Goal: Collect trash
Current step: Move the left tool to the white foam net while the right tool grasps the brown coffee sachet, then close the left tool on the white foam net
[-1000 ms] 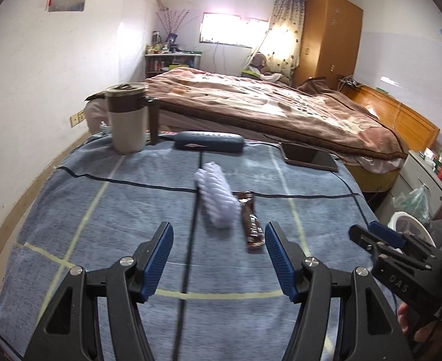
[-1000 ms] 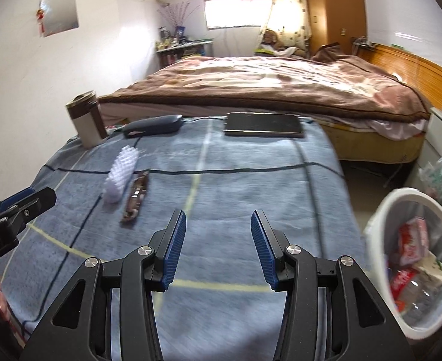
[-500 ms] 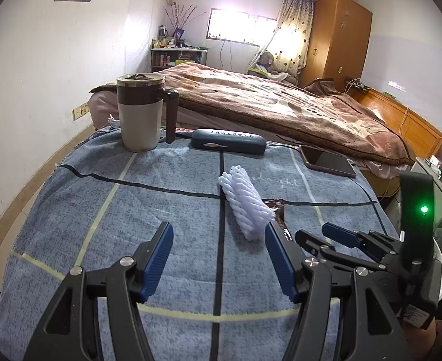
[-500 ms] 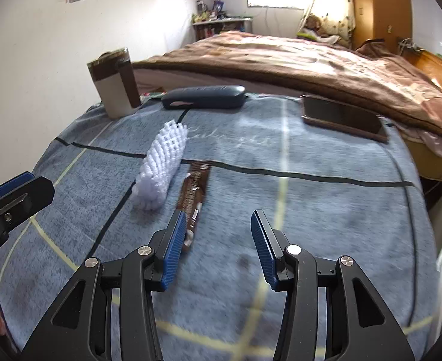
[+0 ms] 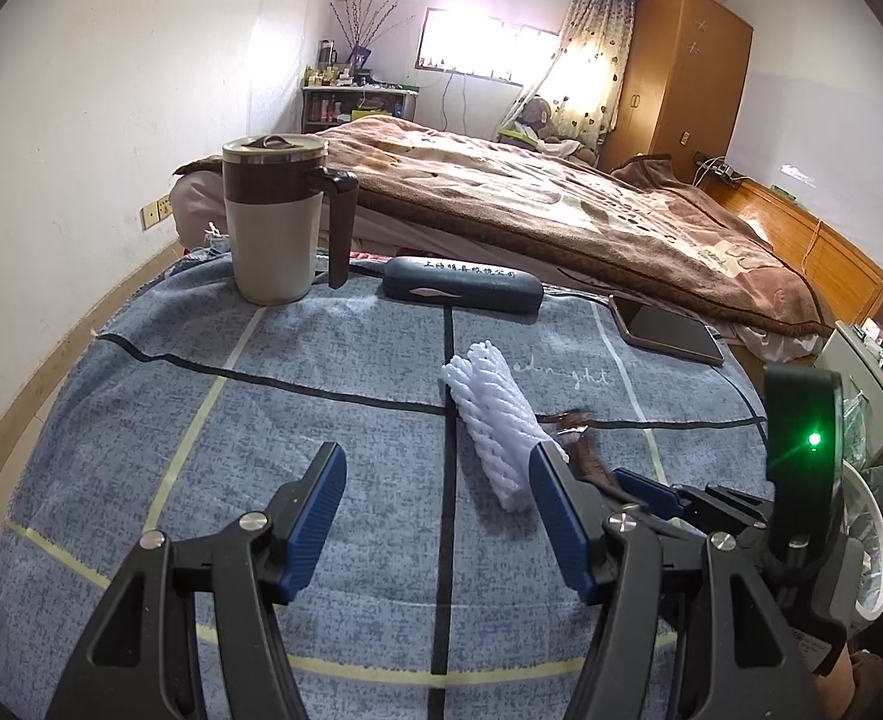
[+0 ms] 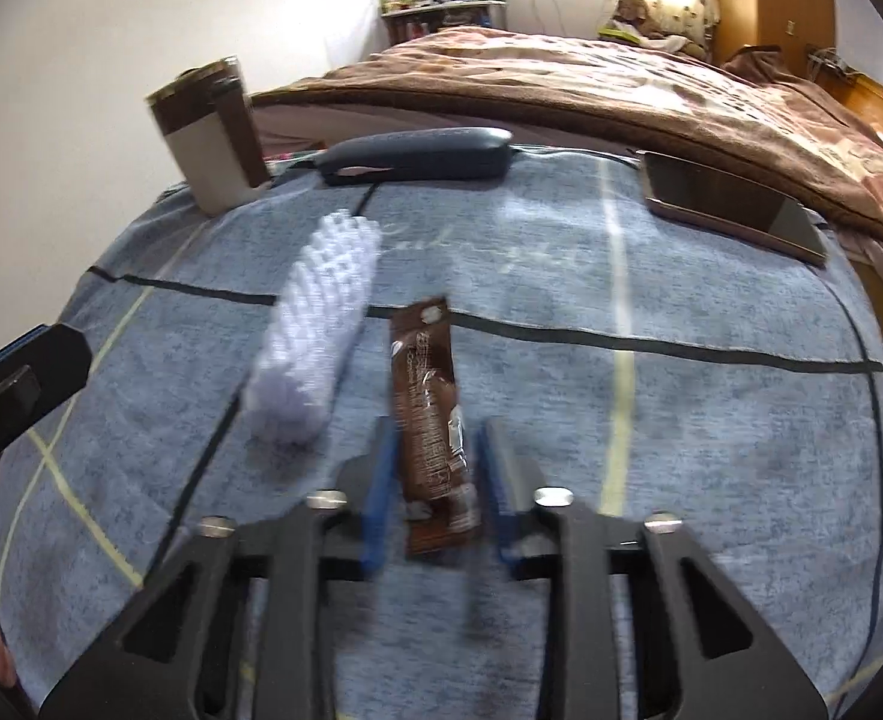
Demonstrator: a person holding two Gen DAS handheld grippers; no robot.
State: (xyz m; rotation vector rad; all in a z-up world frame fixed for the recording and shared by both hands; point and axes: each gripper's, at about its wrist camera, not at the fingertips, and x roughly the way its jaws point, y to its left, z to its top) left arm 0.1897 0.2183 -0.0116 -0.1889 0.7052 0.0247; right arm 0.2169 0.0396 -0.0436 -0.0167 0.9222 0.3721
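At the far left of the desk (image 5: 141,480), covered by a blue checked cloth, stands a lidded mug (image 5: 276,222), with a dark glasses case (image 5: 462,288) to its right. The left claw (image 5: 435,516) hangs spread above the cloth, nothing between its pads. A white foam net sleeve (image 6: 321,324) lies just ahead of it. Beside the sleeve lies a brown snack wrapper (image 6: 432,414); the right claw (image 6: 435,480) straddles the wrapper's near end, its jaws closing but not visibly pressing yet. At the far right corner lies a phone (image 6: 735,210).
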